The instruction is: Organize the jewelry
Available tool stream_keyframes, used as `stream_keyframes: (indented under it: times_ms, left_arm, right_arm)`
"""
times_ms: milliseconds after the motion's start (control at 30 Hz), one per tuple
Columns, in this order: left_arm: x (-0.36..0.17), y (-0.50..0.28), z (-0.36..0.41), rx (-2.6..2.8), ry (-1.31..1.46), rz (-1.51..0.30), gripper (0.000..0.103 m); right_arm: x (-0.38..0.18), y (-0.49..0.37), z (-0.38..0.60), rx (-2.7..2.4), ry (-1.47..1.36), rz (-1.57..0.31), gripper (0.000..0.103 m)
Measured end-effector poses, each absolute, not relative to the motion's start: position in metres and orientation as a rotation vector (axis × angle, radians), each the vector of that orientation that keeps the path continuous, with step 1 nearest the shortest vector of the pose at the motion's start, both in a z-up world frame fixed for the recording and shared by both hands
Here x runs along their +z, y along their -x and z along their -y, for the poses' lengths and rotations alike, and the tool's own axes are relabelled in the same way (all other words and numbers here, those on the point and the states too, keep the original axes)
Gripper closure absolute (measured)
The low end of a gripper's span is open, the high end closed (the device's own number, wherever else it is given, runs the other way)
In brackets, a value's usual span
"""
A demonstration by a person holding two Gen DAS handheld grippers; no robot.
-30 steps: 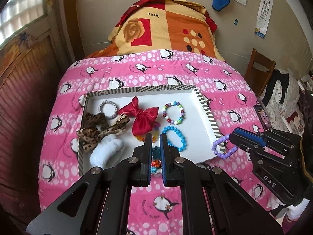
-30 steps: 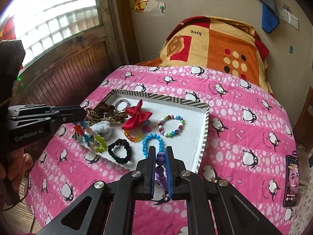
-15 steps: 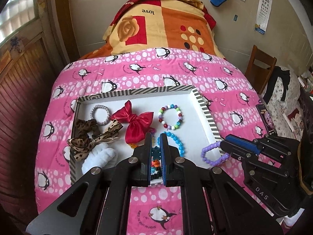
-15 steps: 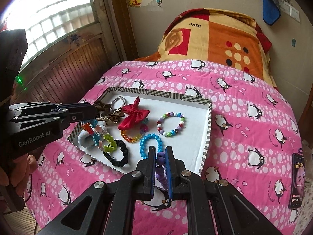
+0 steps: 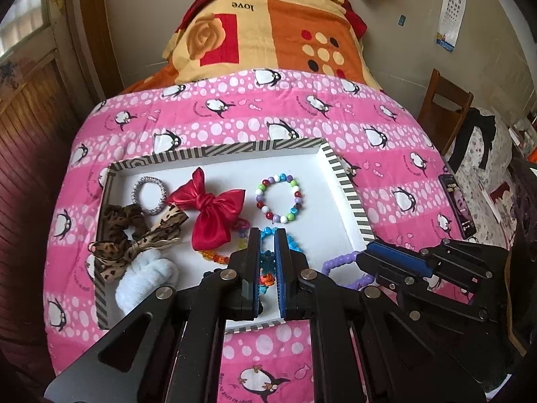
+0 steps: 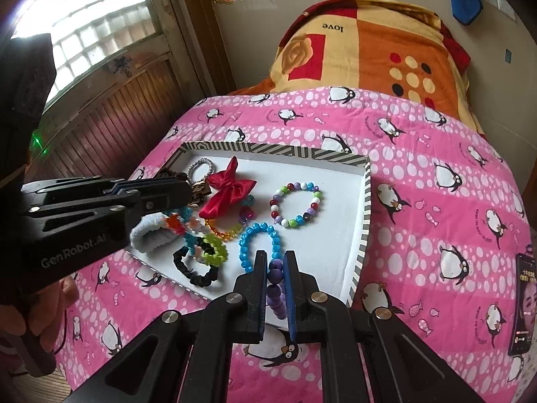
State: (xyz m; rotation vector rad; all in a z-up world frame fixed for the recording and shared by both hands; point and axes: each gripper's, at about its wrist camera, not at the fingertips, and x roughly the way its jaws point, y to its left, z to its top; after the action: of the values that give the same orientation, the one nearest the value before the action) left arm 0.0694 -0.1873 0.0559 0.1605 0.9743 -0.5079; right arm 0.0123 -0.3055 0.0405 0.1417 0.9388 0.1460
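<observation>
your left claw [image 5: 267,262] is clamped on a multicoloured woven bracelet of orange, teal and green loops [image 6: 198,238], hanging it over the near-left part of the white shallow tray with the striped rim [image 5: 345,184]. your right claw [image 6: 276,282] is clamped on a purple beaded bracelet [image 5: 345,265], holding it above the tray's near-right edge. inside the tray lie a red satin bow [image 5: 211,211], a mixed-colour bead bracelet [image 5: 280,199] and a blue bead bracelet [image 6: 258,245], all on the pink penguin-print bed cover [image 5: 386,154].
</observation>
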Motion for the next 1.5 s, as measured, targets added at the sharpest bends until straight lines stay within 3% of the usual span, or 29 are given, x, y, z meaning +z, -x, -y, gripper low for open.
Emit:
stream_keyframes:
  times_ms: [867, 967, 1067, 1133, 1300, 1500]
  left_arm:
    - [-0.022, -0.118, 0.16, -0.332, -0.175, -1.098, 0.097]
    - [-0.021, -0.118, 0.161, -0.33, -0.188, -1.095, 0.095]
    - [-0.019, -0.114, 0.163, -0.319, -0.201, -1.088, 0.088]
    - [-0.016, -0.109, 0.162, -0.317, -0.198, -1.085, 0.075]
    - [-0.004, -0.092, 0.158, -0.301, -0.191, -1.059, 0.068]
    - [0.015, -0.063, 0.149, -0.284, -0.188, -1.007, 0.067]
  right_arm:
    - [-0.034, -0.102, 0.334, 0.035, -0.029, -1.082, 0.094]
    - [-0.034, -0.1, 0.339, 0.042, -0.082, -1.072, 0.072]
    - [-0.026, -0.093, 0.338, 0.049, -0.101, -1.054, 0.071]
    - [-0.016, -0.083, 0.337, 0.062, -0.126, -1.025, 0.071]
    - [0.013, -0.044, 0.333, 0.061, -0.184, -0.927, 0.068]
    - [0.031, -0.006, 0.323, 0.037, -0.242, -0.874, 0.065]
